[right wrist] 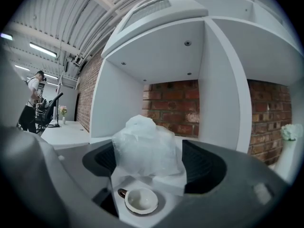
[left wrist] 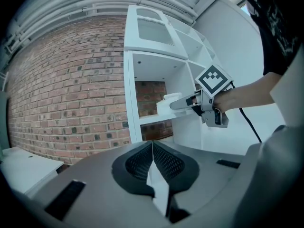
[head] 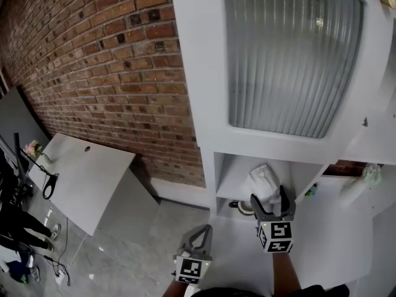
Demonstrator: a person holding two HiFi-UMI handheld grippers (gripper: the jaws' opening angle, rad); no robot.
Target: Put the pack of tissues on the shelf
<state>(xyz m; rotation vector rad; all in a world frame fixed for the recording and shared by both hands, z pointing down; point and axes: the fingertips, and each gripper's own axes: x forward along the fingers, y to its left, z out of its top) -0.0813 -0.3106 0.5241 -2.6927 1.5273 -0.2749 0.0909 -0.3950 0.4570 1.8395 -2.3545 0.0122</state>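
Item one: pack of tissues [head: 263, 181], white, wrapped in clear crumpled plastic. We find it on the board of an open compartment of the white shelf [head: 198, 73], just under the ribbed glass door [head: 291, 54], left of the upright divider. In the head view its longer side runs from near to far, into the compartment, with one short end facing us and the bunched plastic on top.

Item two: right gripper [head: 270, 200], level, reaching into that compartment. Its jaws are spread wide on either side of the pack and have released it.

Item three: left gripper [head: 201, 231], held low and nearer than the right one, jaws pressed together with nothing between them.

Item four: small white cup [right wrist: 141, 201] on the board below the pack.

Item five: brick wall [head: 111, 54] to the left and behind the shelf.
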